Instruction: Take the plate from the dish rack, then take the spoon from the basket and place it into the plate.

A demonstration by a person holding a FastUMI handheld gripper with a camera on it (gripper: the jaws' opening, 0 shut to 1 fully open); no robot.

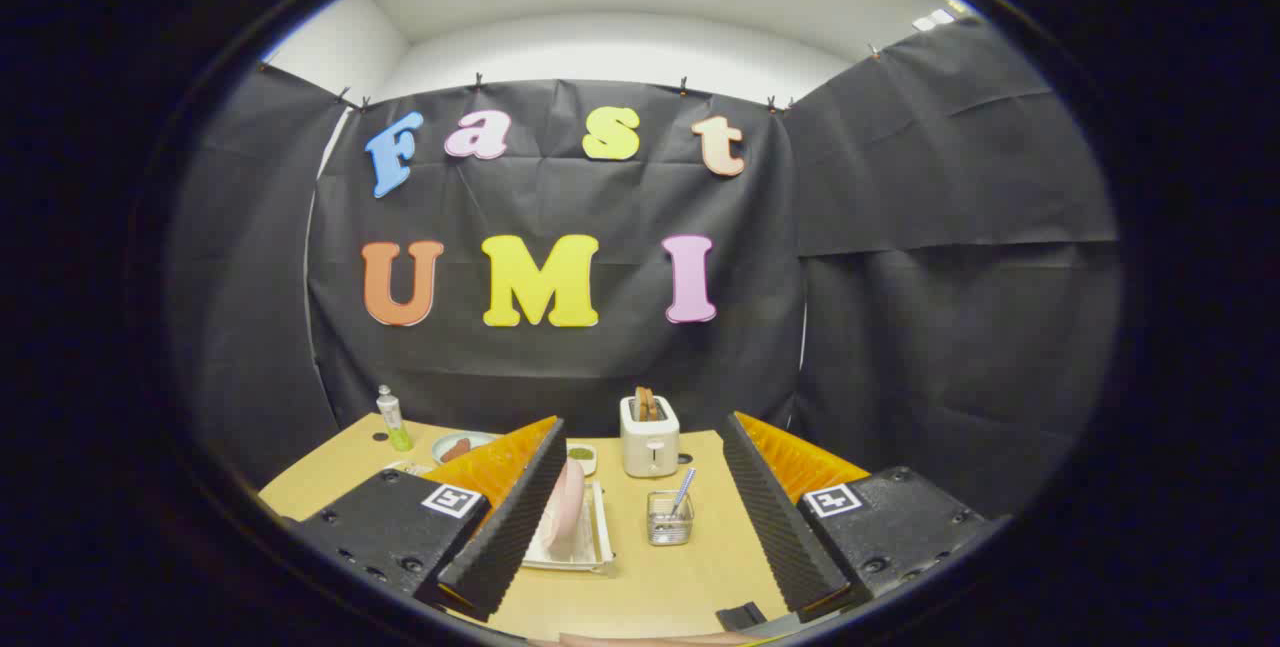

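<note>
Gripper fingers spread wide, nothing held. Pink plate stood on edge in dish rack, beside left finger; could be knocked over on approach.

The gripper has two long wedge-shaped fingers whose inner faces are ribbed in fine ridges. Each finger is mounted on a black, boxy block with rounded corners and dark screws set along its edges. On top of each block sits a small square white tag printed with a black pattern.
</note>
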